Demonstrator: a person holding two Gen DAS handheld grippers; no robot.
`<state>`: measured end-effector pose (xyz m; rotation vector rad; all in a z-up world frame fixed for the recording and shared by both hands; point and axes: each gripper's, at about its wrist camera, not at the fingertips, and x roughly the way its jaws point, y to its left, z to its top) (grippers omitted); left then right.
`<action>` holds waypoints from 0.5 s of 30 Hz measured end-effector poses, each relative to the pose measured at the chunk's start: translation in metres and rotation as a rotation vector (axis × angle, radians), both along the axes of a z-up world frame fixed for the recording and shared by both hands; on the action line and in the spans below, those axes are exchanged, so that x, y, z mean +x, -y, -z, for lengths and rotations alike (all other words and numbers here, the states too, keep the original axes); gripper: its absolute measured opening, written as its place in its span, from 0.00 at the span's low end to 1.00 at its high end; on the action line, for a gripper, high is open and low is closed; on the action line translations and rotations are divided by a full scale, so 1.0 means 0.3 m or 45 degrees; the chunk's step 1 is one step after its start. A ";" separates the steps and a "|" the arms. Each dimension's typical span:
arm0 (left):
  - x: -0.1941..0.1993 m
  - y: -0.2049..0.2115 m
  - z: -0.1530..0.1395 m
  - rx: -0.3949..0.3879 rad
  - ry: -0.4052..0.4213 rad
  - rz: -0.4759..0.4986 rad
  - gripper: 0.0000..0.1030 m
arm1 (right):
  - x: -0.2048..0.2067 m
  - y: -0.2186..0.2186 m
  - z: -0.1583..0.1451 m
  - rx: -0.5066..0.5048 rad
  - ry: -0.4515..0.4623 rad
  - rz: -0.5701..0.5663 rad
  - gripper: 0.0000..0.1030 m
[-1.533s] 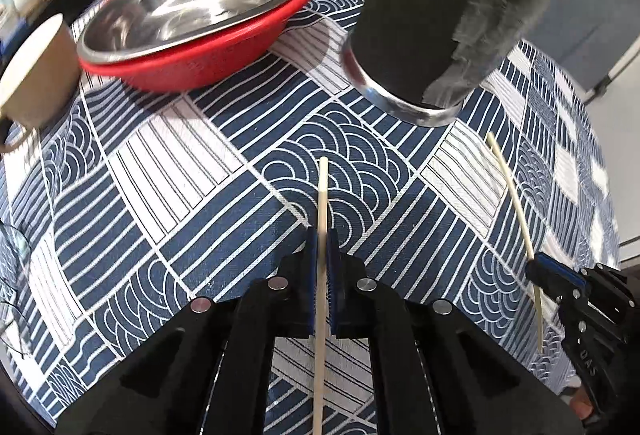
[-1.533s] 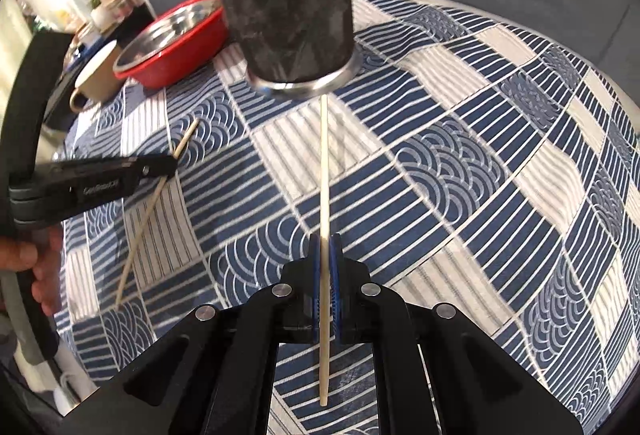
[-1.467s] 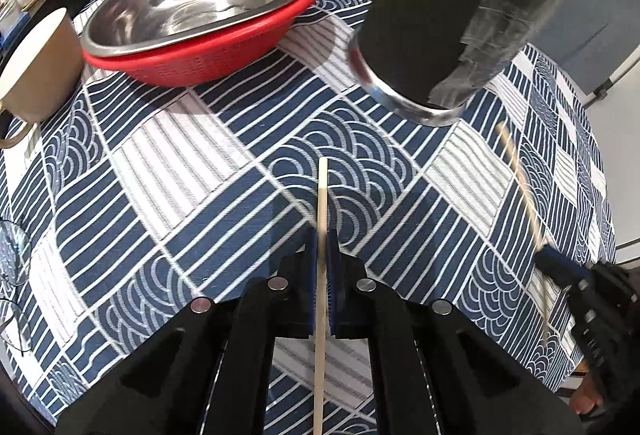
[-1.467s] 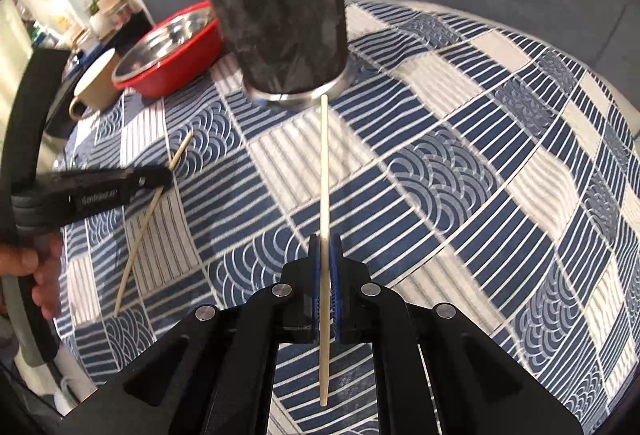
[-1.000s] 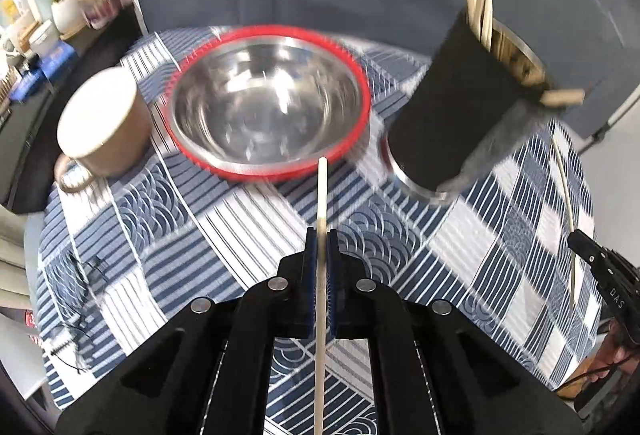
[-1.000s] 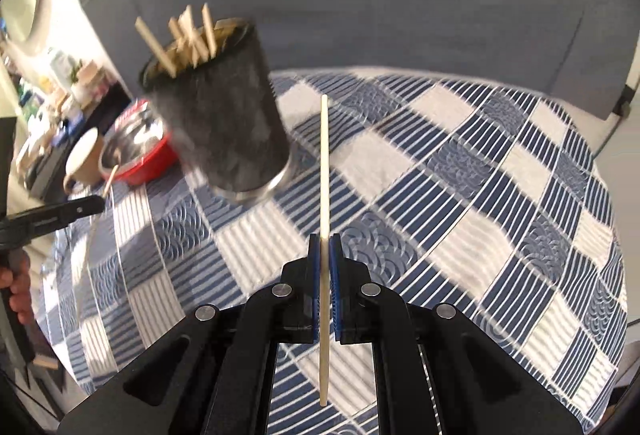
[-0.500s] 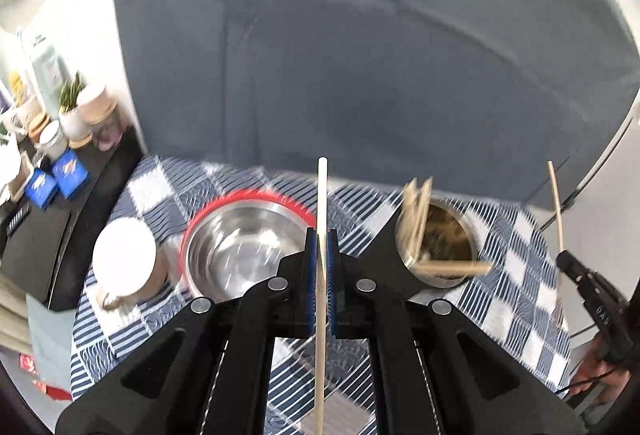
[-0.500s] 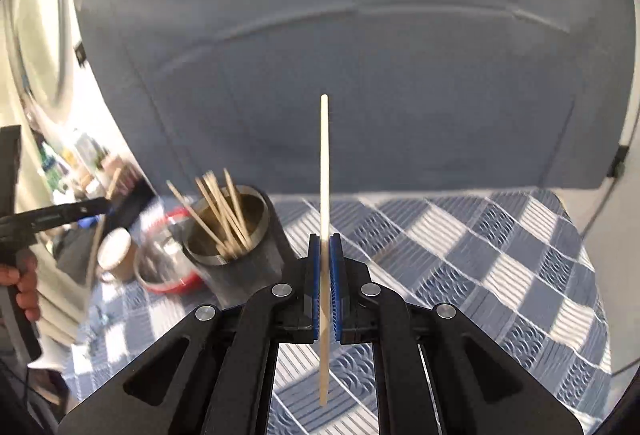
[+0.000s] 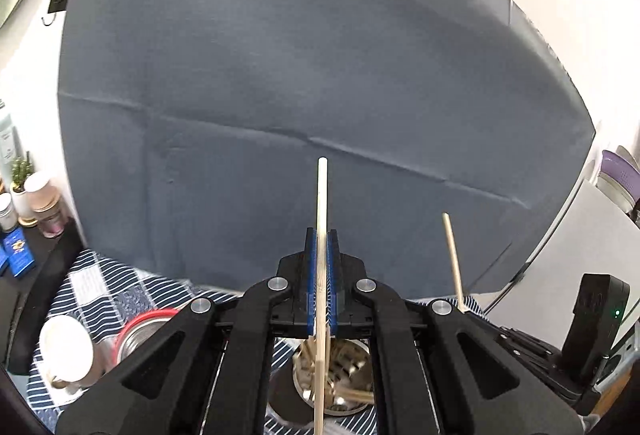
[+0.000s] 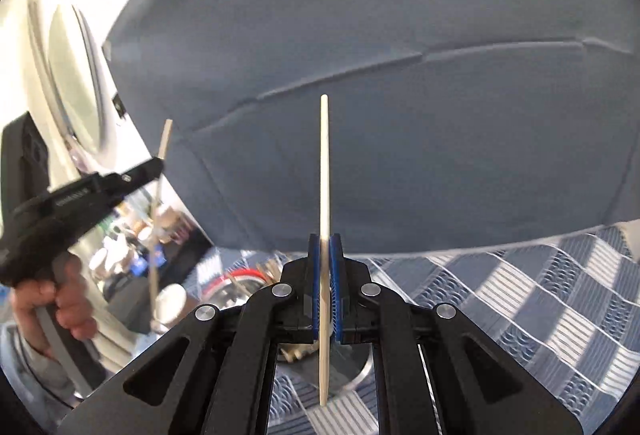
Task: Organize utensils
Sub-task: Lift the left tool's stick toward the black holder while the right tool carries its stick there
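Observation:
My left gripper (image 9: 322, 235) is shut on a pale wooden chopstick (image 9: 322, 203) that stands upright between its blue pads. Below it, the round metal utensil holder (image 9: 332, 383) shows several chopsticks inside. My right gripper (image 10: 325, 239) is shut on a second chopstick (image 10: 324, 171), also upright, with the holder's steel base (image 10: 352, 367) partly hidden under the jaws. In the left wrist view the right gripper's chopstick (image 9: 452, 255) rises at the right. In the right wrist view the left gripper (image 10: 158, 165) and its chopstick (image 10: 160, 195) are at the left, held by a hand (image 10: 60, 299).
A red colander with a steel bowl (image 9: 140, 331) and a beige mug (image 9: 66, 351) sit left of the holder on the blue patterned tablecloth (image 10: 520, 295). A grey backdrop (image 9: 304, 75) fills the rear. Jars and a small plant (image 9: 22, 191) stand on a side counter.
Both grippers have risen well above the table and tilted up, each still holding its chopstick. The holder has dropped from beside the jaws to below them.

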<state>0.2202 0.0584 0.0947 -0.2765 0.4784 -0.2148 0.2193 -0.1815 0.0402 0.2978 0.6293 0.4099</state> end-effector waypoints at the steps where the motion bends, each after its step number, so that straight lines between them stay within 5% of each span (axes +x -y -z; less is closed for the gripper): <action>1: 0.011 0.009 0.009 -0.010 0.007 0.005 0.05 | 0.012 -0.003 0.004 0.015 0.006 -0.009 0.04; 8: 0.085 0.045 0.103 -0.108 -0.025 0.073 0.05 | 0.106 -0.057 0.081 0.111 0.064 -0.082 0.05; 15: 0.086 0.088 0.192 -0.071 0.097 0.127 0.05 | 0.151 -0.113 0.190 0.152 0.111 -0.145 0.05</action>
